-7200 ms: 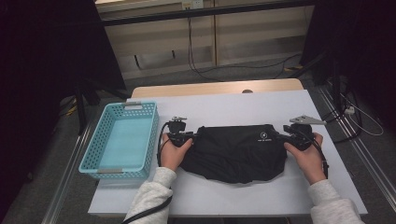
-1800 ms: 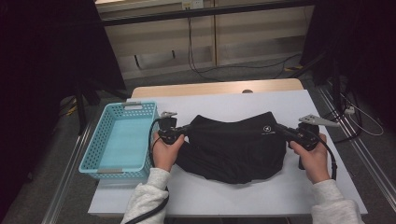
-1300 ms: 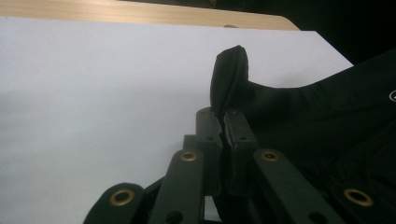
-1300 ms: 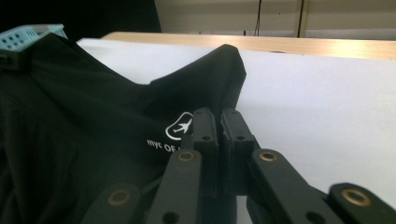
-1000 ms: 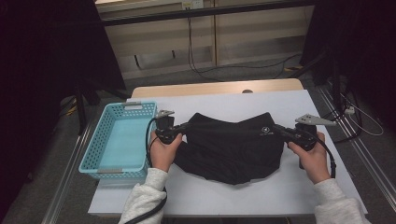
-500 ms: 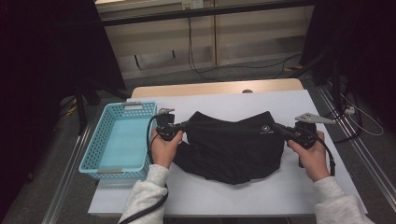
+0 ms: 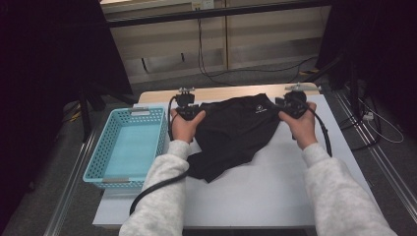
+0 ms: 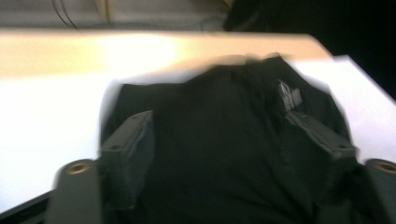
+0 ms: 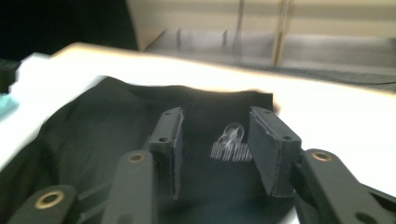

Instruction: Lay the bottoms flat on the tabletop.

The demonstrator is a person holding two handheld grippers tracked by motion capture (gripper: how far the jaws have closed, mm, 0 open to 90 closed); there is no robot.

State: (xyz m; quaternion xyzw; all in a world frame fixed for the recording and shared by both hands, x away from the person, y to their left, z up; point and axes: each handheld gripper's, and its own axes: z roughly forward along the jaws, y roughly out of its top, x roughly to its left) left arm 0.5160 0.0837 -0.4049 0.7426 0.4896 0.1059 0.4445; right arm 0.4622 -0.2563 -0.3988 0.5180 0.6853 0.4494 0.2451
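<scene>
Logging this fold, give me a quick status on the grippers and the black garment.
Left gripper and right gripper: jaws just opened, pads off the cloth. Black garment lying loose on the table. Blue basket off to the left, nothing blocking.

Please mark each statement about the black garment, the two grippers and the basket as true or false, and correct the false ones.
1. The black garment lies on the white table. True.
2. The garment lies inside the blue basket. False: the basket holds nothing and stands left of the garment.
3. The right gripper has its jaws apart, with the white logo showing between them. True.
4. The left gripper is clamped shut on the cloth. False: its jaws have just been opening and stand wide apart over the garment.
5. The logo is red. False: it is white.
</scene>
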